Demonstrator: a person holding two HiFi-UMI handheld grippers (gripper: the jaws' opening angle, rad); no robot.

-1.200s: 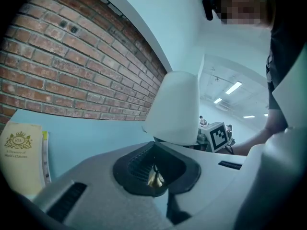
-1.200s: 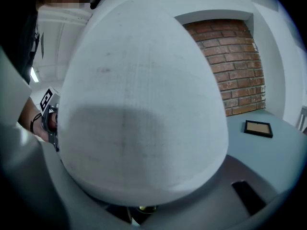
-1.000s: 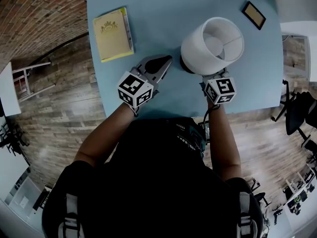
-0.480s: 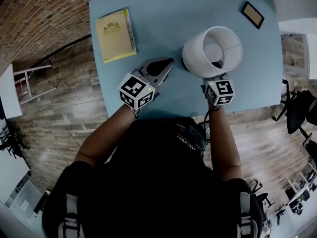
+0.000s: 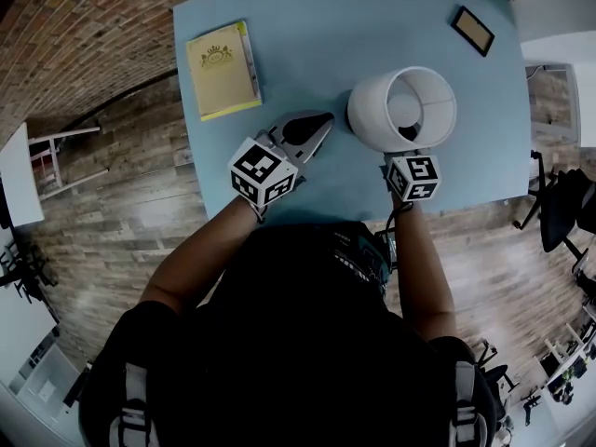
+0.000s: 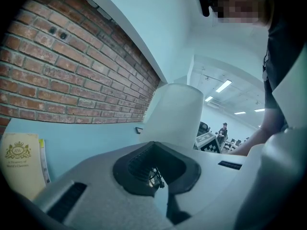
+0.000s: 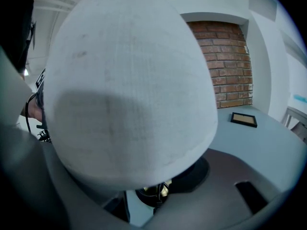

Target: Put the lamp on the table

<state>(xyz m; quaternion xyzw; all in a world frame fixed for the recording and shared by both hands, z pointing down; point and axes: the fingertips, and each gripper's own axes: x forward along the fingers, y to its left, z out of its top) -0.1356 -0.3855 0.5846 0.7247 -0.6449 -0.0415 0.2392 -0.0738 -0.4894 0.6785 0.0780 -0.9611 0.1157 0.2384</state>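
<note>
Blue table [image 5: 307,26] by a brick wall [image 6: 72,71]: the lamp [image 5: 382,110] stands on it, at 12 o'clock from your right gripper [image 5: 408,156].
Your right gripper's jaws have just been opening and now stand wide and released. The lamp's brass stem [image 7: 156,191] is between them and the white shade hangs over their tips. Your left gripper [image 5: 321,121], at the lamp's 9 o'clock and apart from it, is clenched on nothing. A yellow book [image 5: 222,68] lies at the lamp's 10 o'clock, well apart, and a small picture frame [image 5: 473,29] lies at its 1 o'clock.
</note>
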